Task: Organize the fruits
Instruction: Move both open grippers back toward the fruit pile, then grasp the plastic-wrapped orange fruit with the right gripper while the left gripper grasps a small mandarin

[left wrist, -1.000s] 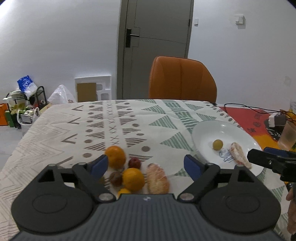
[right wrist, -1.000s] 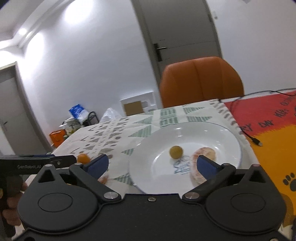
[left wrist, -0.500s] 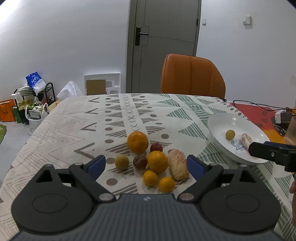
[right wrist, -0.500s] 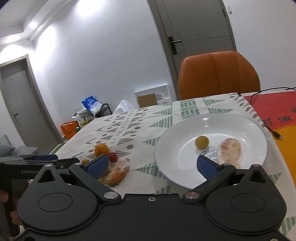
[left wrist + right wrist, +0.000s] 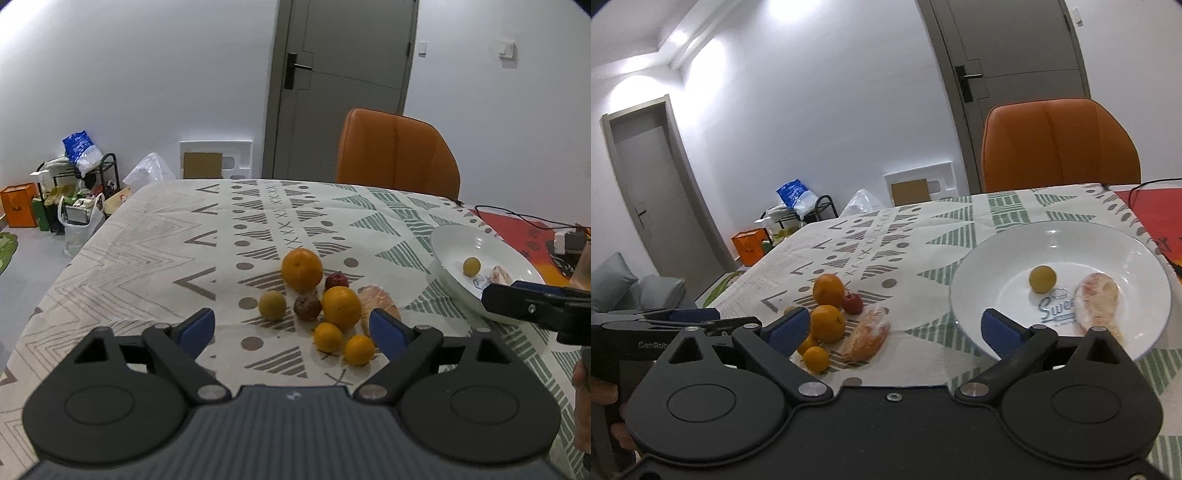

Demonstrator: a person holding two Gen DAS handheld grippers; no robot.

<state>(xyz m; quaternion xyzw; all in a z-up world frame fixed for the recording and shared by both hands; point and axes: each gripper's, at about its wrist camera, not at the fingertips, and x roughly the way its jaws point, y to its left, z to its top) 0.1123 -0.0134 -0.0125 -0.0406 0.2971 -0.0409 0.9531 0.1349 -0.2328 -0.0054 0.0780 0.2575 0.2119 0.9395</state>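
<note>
Blue pads of my left gripper (image 5: pixel 291 330) stand wide apart with nothing between them, above the patterned tablecloth (image 5: pixel 155 251). At 12 o'clock beyond them sits the fruit cluster: large orange (image 5: pixel 302 270), second orange (image 5: pixel 341 307), two small tangerines (image 5: pixel 328 336), a yellowish plum (image 5: pixel 272 304), a dark red fruit (image 5: pixel 307 307), and a peeled citrus piece (image 5: pixel 375 301). My right gripper (image 5: pixel 895 328) is spread open too, empty, the white plate (image 5: pixel 997 266) at 1 o'clock holding a small yellow fruit (image 5: pixel 1042 279) and a peeled segment (image 5: pixel 1096 301)

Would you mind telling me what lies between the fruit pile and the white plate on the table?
Only bare patterned tablecloth separates the wrapped peeled fruit at the pile's edge from the white plate; the right wrist view shows that gap best.
</note>
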